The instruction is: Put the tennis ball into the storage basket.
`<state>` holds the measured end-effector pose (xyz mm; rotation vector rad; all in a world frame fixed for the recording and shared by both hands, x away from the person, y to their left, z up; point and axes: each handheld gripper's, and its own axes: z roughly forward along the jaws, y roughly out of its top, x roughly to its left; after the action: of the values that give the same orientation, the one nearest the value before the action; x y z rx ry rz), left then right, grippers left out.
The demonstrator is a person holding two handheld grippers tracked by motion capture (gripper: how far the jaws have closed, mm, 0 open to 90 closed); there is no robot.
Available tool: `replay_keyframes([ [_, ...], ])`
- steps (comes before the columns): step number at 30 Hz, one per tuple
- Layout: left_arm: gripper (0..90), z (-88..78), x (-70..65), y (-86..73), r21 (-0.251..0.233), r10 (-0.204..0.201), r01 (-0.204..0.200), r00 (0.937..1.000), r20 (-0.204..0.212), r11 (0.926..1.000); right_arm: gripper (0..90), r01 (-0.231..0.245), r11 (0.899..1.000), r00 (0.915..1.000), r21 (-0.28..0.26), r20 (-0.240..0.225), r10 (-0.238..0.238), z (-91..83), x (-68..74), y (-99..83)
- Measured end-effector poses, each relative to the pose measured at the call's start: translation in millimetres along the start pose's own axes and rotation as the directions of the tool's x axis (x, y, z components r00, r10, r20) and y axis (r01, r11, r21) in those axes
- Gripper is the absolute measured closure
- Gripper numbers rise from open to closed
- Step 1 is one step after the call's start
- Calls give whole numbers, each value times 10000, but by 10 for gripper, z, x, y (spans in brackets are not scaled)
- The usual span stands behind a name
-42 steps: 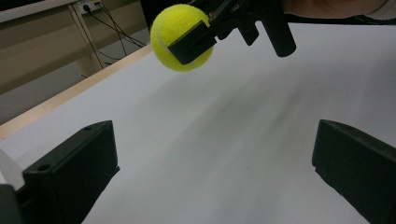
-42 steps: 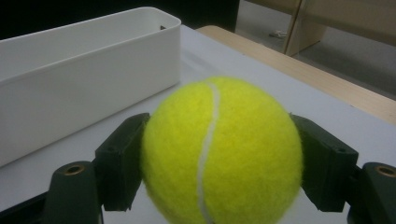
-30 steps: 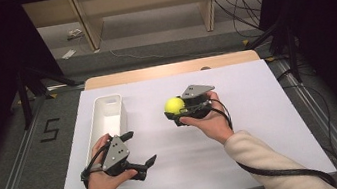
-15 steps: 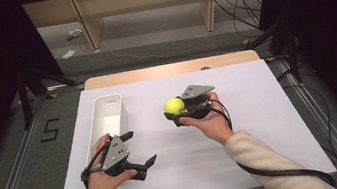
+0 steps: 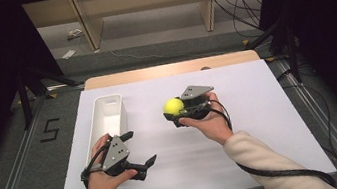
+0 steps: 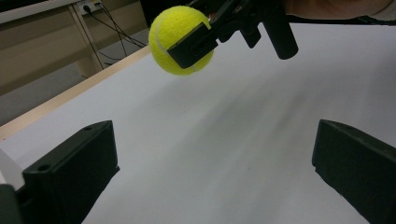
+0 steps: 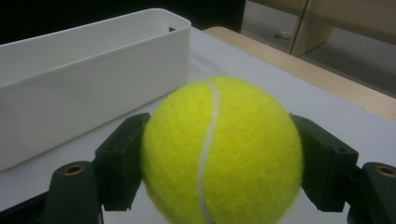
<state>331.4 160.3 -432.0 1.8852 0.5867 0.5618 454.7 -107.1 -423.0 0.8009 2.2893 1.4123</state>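
- Nothing has shifted since a second ago: both hands sit where they were, and the tennis ball (image 5: 174,106) is no nearer the white bin (image 5: 107,115) than before.
- That stillness reads to me as a pause mid-carry, with the ball lifted off the white table sheet (image 5: 262,126) but not yet brought over the bin.
- Right gripper (image 5: 177,109) has its jaws clamped on the ball, one pad on each side (the right gripper view shows the felt bulging between them).
- Ball sits around the middle of the sheet, to the right of the bin and well apart from it; the bin looks empty from above.
- Left gripper (image 5: 140,148) rests low at the near left, just beside the bin's near end, jaws spread wide with nothing between them.
- My guess is the next move is a short swing leftward, then a release over the bin; dropping early would let the ball roll off.
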Motion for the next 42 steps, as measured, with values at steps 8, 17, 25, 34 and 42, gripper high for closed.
replay_keyframes([
  [8, 0, -5, 2, 4, -17, 27, -27, 10000, -1, 10000, 267, 17, 10000, 10000, 38, -62, -17, 7, 20, -4],
  [17, 0, -4, -2, 5, -29, -10, 10, 10000, 5, 10000, 267, 43, 10000, 9999, 44, -113, -42, 13, 36, -4],
  [25, 0, -7, -3, 6, -33, 6, -6, 10000, -4, 10000, 267, 52, 10000, 9999, 53, -119, -52, 15, 38, -5],
  [34, 0, -8, -5, 9, -40, 22, -22, 10000, -16, 10000, 267, 31, 10000, 9999, 53, -109, -30, 17, 41, -8],
  [42, 0, -10, -5, 10, -61, 26, -26, 10000, -35, 10000, 267, 28, 10000, 10000, 51, -89, -27, 18, 43, -10],
])
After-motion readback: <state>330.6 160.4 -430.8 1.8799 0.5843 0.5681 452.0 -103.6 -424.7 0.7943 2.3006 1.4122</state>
